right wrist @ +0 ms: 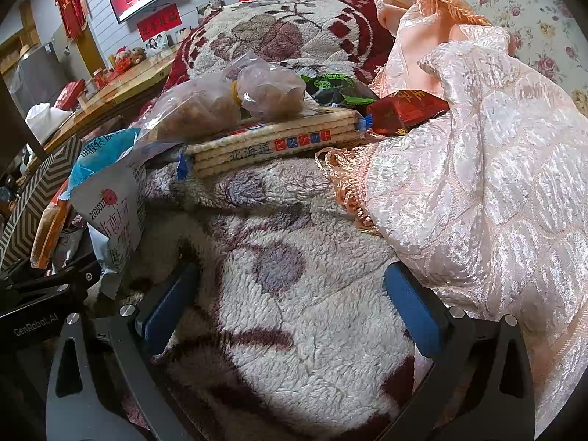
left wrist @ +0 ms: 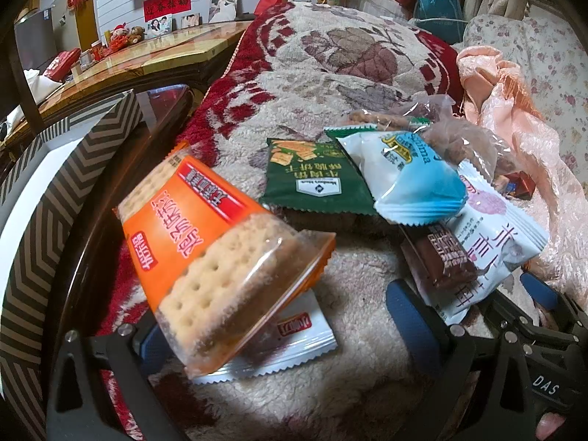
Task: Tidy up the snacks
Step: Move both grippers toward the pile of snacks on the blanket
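The orange cracker packet (left wrist: pixel 220 257) lies slantwise across the mouth of the left tongs (left wrist: pixel 290 327), its long axis running from the upper left, near the chevron-patterned box (left wrist: pixel 55 198), down to the lower right. Its clear, crimped end sits over the left blue pad, and whether that pad touches it I cannot tell. The tongs themselves stand wide open, the right pad well clear of the wrapper, so nothing is clamped. A white sachet (left wrist: pixel 294 345) lies under the packet's near end.

Beyond it, on the plush floral blanket (left wrist: pixel 330 84), a green biscuit packet (left wrist: pixel 312 180), a pale blue sachima pack (left wrist: pixel 408 180) and a white pack with pink print (left wrist: pixel 492 242) overlap one another, with a brown chocolate bar (left wrist: pixel 448 257) tucked beneath the white one.

The right tongs (right wrist: pixel 290 308) are likewise spread wide and empty, resting low over bare blanket. Ahead of them a long Hokkaido biscuit pack (right wrist: pixel 275 143) lies crosswise, clear bags of brown snacks (right wrist: pixel 235 99) piled on it, a red sweet packet (right wrist: pixel 408 110) at its right end, against the peach satin cloth (right wrist: pixel 477 169).

The left hand looks far nearer to a snack; closing on the orange packet probably needs a turn so the pads meet its flat faces, then a short carry left to the box.
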The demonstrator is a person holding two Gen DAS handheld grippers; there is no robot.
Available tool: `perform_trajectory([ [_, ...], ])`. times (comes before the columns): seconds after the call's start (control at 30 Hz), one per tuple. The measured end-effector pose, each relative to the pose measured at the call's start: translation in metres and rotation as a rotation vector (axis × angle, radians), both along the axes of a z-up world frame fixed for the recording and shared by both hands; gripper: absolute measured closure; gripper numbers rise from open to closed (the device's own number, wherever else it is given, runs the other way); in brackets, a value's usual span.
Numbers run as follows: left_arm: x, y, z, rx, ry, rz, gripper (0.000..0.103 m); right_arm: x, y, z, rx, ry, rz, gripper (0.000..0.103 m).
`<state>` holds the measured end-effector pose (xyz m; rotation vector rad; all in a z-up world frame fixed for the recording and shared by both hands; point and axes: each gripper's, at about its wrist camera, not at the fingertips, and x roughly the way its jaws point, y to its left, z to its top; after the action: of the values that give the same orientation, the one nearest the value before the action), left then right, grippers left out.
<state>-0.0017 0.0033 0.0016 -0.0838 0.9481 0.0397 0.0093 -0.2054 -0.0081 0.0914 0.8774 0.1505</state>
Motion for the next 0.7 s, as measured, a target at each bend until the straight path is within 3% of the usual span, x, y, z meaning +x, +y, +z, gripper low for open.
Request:
perform_trajectory([
  [0.23, -0.017, 0.012, 0.024, -0.08, 0.058, -0.003, 0.0, -0.002, -0.002, 0.017, 0.032, 0.084, 0.029, 0.001],
  [0.47, -0.048, 0.044, 0.071, -0.16, 0.007, 0.08, 0.0, -0.036, 0.013, 0.067, 0.008, -0.04, 0.131, 0.001],
  [0.7, -0.046, 0.069, 0.075, -0.221, 0.038, 0.181, 0.0, -0.051, 0.038, 0.083, 0.02, -0.057, 0.232, 0.001],
])
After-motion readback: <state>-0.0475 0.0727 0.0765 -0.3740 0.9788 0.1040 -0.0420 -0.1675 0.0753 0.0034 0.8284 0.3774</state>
